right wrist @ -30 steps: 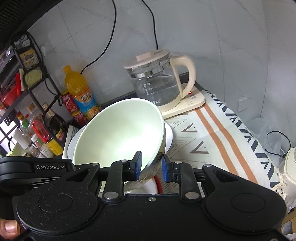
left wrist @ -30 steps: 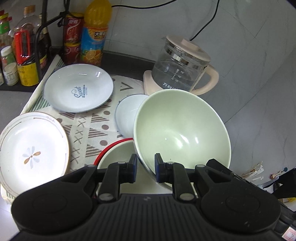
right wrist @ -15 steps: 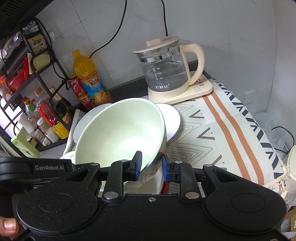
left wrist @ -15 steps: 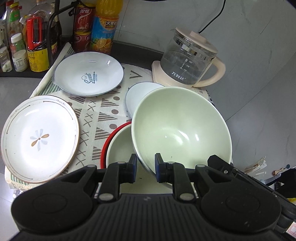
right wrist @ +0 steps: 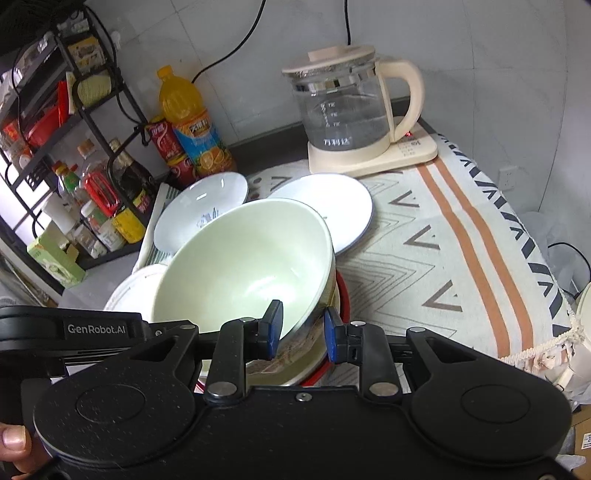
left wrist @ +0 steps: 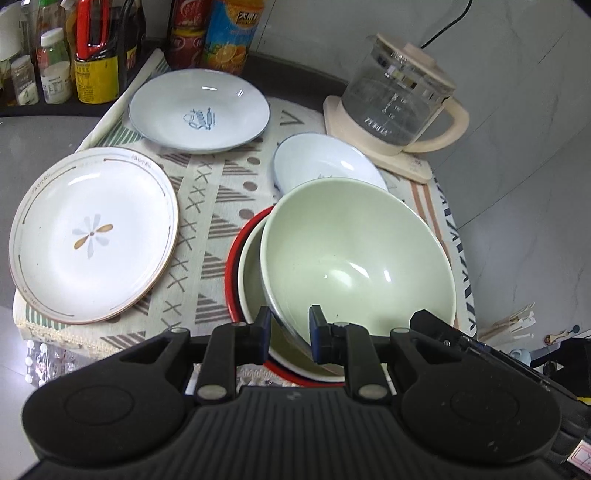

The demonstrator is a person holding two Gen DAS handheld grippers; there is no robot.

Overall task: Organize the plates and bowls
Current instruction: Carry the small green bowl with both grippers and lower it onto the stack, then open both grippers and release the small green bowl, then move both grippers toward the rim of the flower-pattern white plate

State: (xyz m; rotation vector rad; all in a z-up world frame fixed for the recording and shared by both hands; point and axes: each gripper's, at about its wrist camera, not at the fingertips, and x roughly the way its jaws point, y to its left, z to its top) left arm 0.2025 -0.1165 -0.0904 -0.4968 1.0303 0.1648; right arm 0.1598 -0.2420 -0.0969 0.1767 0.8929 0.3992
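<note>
A large pale green bowl (left wrist: 354, 251) is held tilted just over a second green bowl (left wrist: 251, 280) that sits in a red-rimmed dish (left wrist: 236, 258). My left gripper (left wrist: 289, 332) is shut on the big bowl's near rim. My right gripper (right wrist: 301, 332) is shut on the same bowl's (right wrist: 243, 266) rim from the other side. A white flower plate (left wrist: 92, 232), a white "Sweet" plate (left wrist: 199, 110) and a small pale blue plate (left wrist: 325, 162) lie on the patterned cloth (left wrist: 207, 206).
A glass kettle on a cream base (left wrist: 395, 107) stands at the back right. Bottles and cans (left wrist: 221, 33) and a black rack of condiments (right wrist: 74, 166) line the back left. The cloth's striped part (right wrist: 461, 240) extends to the right.
Both grippers have lowered the big green bowl toward the bowl in the red dish. The views have shifted forward over the plates.
</note>
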